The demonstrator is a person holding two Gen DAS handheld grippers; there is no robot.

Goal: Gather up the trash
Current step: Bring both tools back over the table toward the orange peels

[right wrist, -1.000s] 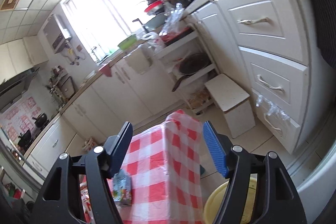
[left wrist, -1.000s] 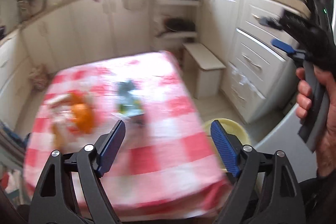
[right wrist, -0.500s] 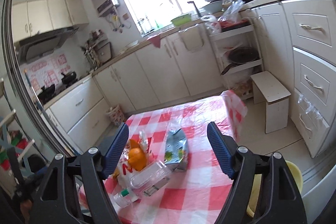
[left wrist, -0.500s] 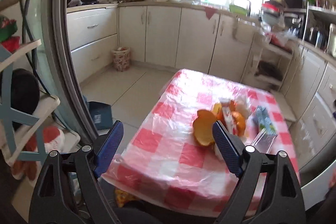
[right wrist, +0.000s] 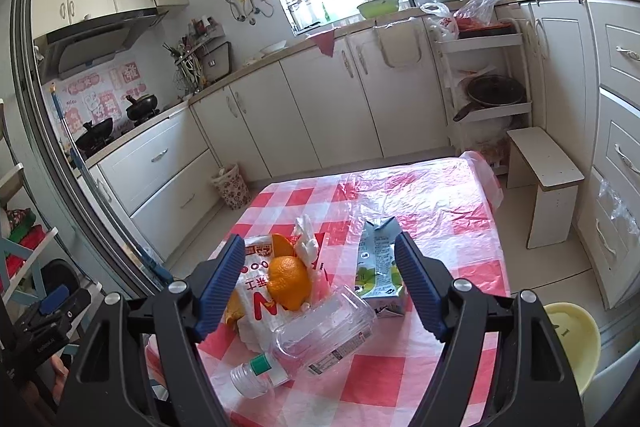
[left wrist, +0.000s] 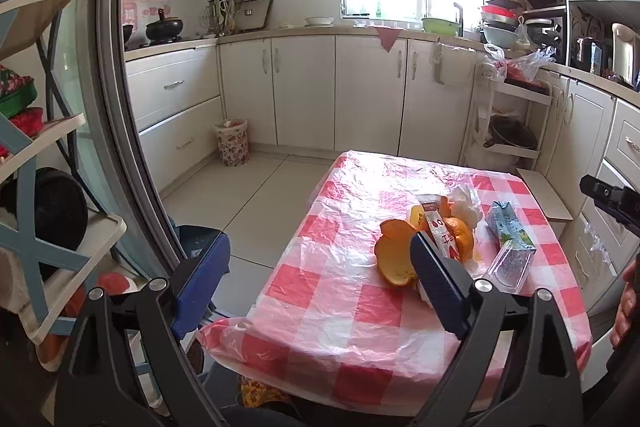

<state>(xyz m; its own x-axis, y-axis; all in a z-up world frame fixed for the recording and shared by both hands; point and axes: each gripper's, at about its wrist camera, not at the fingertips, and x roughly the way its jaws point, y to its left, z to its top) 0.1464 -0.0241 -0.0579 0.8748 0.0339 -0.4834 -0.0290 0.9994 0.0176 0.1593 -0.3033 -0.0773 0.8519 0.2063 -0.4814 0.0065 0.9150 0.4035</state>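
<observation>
You are standing at a small table (right wrist: 404, 371) covered with a red-and-white checked plastic sheet, in a white-cabinet kitchen. The trash lies in a loose cluster on the near part of the table.

Your left tool (left wrist: 320, 283) hangs above the table's left edge. Its jaws are opening, and nothing is between them; one blue pad sits over the floor, the other over the table in front of the orange peel (left wrist: 394, 259).

Your right tool (right wrist: 320, 285) stands wide apart and empty above the cluster, pointing down at it.

Between its pads you see the orange peel (right wrist: 289, 281) resting on a white snack wrapper (right wrist: 256, 293) with red print. A crumpled white tissue (right wrist: 306, 237) touches the far side of the peel. Just to the right lies a pale blue drink carton (right wrist: 378, 263), on its side. Nearest to you, a clear plastic bottle (right wrist: 316, 335) lies on its side, its neck pointing toward the lower left, touching the wrapper and just beside the carton.

A yellow bin (right wrist: 572, 337) stands on the floor at the table's right. A floral wastebasket (right wrist: 232, 187) stands by the far cabinets.
</observation>
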